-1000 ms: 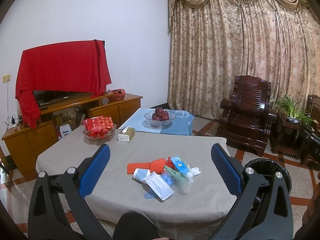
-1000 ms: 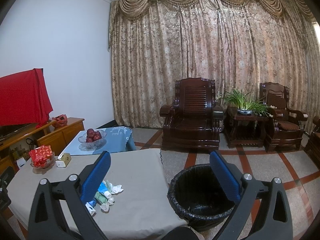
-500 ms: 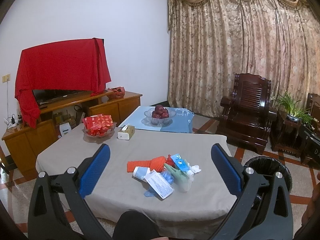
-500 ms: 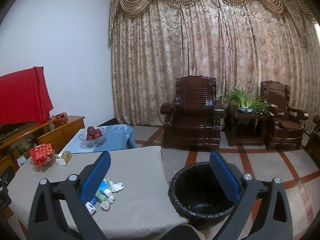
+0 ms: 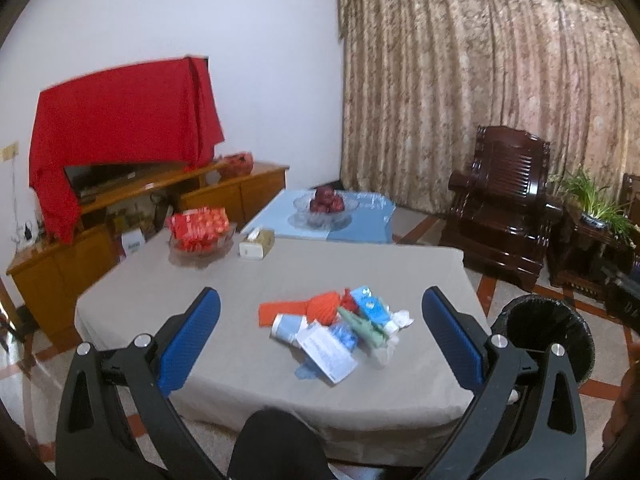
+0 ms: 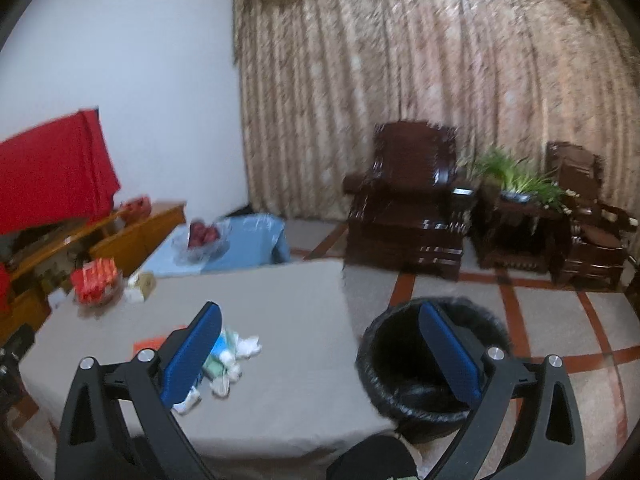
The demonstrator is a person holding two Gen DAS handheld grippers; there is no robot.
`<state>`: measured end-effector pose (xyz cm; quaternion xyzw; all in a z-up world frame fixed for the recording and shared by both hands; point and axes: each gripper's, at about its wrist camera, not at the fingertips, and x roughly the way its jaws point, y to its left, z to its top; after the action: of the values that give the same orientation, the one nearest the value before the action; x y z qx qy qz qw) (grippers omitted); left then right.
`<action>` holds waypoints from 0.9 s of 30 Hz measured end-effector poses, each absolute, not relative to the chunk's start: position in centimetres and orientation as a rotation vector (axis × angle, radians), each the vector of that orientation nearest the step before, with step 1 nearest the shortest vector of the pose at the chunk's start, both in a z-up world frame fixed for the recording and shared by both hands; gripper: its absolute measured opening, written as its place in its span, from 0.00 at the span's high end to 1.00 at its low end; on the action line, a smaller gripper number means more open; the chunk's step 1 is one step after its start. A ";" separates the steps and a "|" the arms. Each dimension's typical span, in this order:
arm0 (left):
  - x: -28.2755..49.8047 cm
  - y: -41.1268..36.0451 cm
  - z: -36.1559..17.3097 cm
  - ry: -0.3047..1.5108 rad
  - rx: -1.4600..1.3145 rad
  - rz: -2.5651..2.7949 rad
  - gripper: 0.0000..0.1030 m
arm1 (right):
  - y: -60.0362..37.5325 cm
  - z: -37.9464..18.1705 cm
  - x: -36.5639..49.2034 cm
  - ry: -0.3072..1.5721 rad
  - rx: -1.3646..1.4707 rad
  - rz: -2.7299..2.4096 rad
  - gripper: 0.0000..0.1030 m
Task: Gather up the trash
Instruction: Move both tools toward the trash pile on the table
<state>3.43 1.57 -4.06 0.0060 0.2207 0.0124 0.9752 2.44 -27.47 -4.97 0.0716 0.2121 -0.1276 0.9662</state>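
**Trash heaped on the table, both grippers empty**

Trash lies in one loose pile near the front middle of the table, which is covered in a grey cloth. The pile holds an orange knitted piece, a blue-and-white packet, a printed paper slip, a crumpled white tissue and some pale green and blue plastic scraps, all touching or overlapping. A bin lined with a black bag stands on the floor just beside the table's right edge.

The left gripper hangs above the near edge of the table with its jaws spread wide and nothing between them; the pile sits between the blue pads in its view. The right gripper is likewise wide open and empty, aimed at the gap between table and bin, with its left pad in front of the pile's right end. That view is blurred.

Judging from this, the job is at its very start: the approach to a first piece, with nothing visibly lifted and no trash that I can make out in the bin. The next move calls for lowering one gripper onto a single piece at the pile's edge, the tissue or the packet on the bin side being the likeliest, and closing on it without dragging the cloth. Flat paper may be hard to pinch.
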 end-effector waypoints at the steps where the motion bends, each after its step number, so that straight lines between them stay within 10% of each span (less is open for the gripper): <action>1: 3.8 1.8 -4.5 0.463 0.010 0.032 0.05 | -27.3 -5.5 3.1 0.449 0.135 -0.249 0.06; 27: 17.5 4.6 -18.0 0.818 -0.068 0.011 0.05 | -22.6 -19.3 20.3 0.757 0.076 0.105 0.07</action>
<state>17.52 4.60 -17.98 -0.0333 0.3975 0.0053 0.9170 20.29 -22.60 -19.30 0.0370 0.3691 0.0510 0.9273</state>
